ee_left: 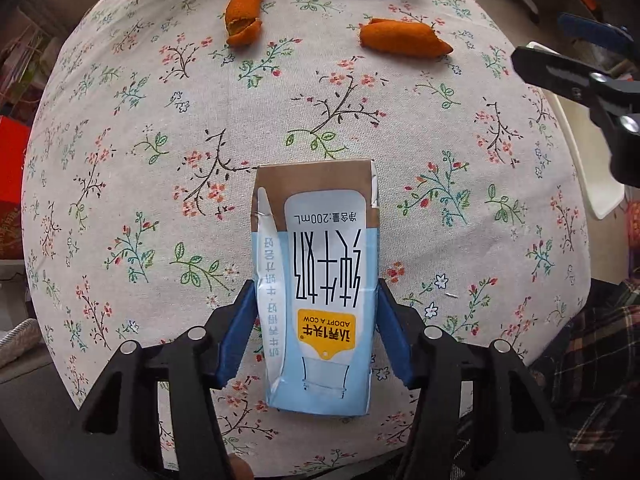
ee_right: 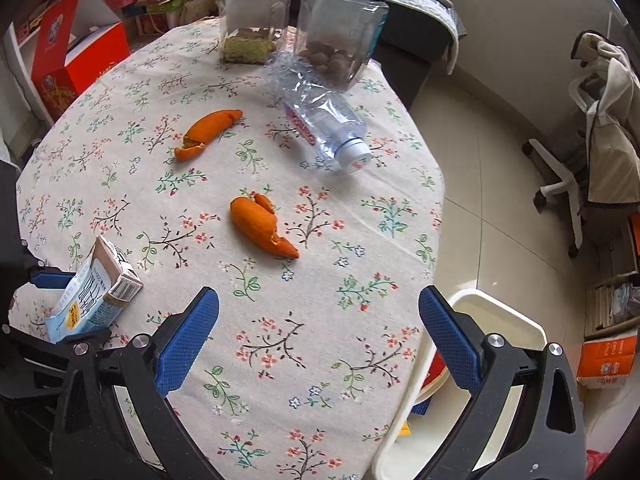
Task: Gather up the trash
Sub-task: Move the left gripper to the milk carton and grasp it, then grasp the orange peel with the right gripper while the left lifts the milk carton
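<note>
Two tongs: my left tongs [ee_left: 316, 312] point straight down, clamped on the milk carton [ee_left: 320, 280]; my right tongs [ee_right: 320, 320] tilt down, apart.

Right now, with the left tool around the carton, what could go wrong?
1. The flattened blue-and-white milk carton is crumpled, and the left tool has it only by its lower half, so it could buckle or slip.
2. The white plastic bin sits past the edge of the floral-clothed table, so a drop may hit the floor.
3. The crushed clear plastic bottle may roll.
</note>
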A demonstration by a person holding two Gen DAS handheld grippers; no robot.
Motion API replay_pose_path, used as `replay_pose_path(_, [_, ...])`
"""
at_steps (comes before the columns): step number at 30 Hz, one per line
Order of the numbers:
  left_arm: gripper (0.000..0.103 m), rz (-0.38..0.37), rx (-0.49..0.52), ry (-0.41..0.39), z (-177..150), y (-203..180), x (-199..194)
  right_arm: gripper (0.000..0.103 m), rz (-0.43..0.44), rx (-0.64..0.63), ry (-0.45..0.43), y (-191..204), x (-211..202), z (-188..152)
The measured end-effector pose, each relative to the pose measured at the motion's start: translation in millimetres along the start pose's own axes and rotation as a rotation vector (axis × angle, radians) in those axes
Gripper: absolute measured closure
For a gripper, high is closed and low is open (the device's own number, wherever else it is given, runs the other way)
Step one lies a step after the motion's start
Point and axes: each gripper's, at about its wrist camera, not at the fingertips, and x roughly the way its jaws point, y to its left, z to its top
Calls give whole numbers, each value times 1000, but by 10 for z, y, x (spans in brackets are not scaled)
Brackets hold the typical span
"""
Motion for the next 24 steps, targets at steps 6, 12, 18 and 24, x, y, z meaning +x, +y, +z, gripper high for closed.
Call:
replay_pose_path(6, [46, -23, -54, -93, -96, 293, -217, 9, 36, -24, 50, 215, 306, 232])
replay_pose_path(12, [46, -23, -146, -187, -161, 667, -426, 35, 77, -20, 138, 340, 617, 341])
replay_pose_path(18, [46, -30, -210, -263, -4, 876, -622, 86, 166, 100, 149, 267, 650, 451])
replay_pose_path(24, [46, -8, -275, -359, 135, 1047, -787, 89, 180, 119, 19, 370, 347, 640])
